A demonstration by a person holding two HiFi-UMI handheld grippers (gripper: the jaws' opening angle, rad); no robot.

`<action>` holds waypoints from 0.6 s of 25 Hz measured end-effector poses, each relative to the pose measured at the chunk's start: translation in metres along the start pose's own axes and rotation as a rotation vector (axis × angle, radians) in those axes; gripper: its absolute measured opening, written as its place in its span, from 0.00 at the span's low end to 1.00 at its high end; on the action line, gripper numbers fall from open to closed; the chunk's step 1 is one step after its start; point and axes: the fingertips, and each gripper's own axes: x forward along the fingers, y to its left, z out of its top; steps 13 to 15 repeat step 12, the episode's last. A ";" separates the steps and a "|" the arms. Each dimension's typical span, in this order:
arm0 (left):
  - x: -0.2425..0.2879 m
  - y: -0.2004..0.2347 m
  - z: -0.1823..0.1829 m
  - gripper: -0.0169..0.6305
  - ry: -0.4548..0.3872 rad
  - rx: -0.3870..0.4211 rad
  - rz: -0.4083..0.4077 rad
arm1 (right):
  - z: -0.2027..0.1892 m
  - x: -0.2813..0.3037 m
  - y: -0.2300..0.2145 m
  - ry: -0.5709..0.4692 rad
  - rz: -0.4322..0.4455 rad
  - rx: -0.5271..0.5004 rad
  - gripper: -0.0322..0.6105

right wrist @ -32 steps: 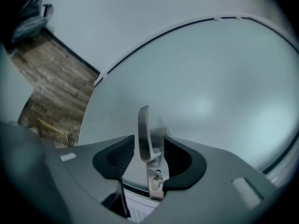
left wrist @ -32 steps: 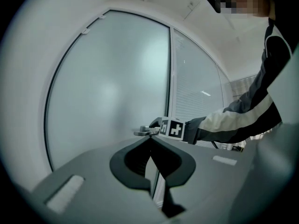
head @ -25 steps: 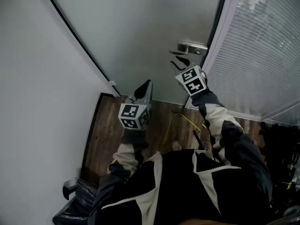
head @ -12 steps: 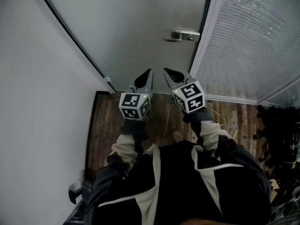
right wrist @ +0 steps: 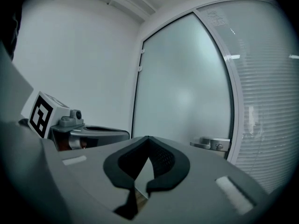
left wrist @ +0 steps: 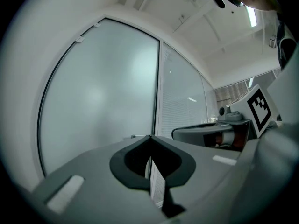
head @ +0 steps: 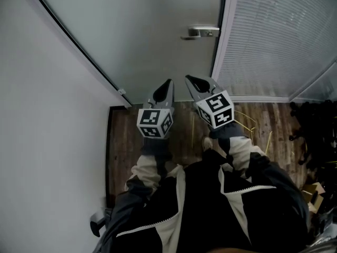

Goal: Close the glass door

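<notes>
The frosted glass door stands flush with its frame, and its metal lever handle sits at the right edge. Both grippers hover side by side, well short of the door and below the handle, touching nothing. My left gripper is shut and empty, pointing at the glass. My right gripper is shut and empty too. In the right gripper view the handle shows to the right of the closed tips, apart from them. The left gripper view shows its tips meeting.
A white wall runs along the left. A panel with slatted blinds stands right of the door. Below lies a wooden floor with yellow cable, dark clutter at the right and a black bag at the bottom left.
The right gripper, open at the door handle a second ago, has shut and drawn back beside the left gripper. Both grippers and the person have moved back from the door.
</notes>
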 end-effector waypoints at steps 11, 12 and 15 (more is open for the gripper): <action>-0.025 0.008 -0.002 0.03 -0.019 -0.026 0.009 | -0.005 -0.004 0.024 0.030 -0.011 -0.025 0.05; -0.025 0.008 -0.001 0.03 -0.022 -0.027 0.009 | -0.004 -0.004 0.025 0.030 -0.013 -0.026 0.05; -0.025 0.008 -0.001 0.03 -0.022 -0.027 0.009 | -0.004 -0.004 0.025 0.030 -0.013 -0.026 0.05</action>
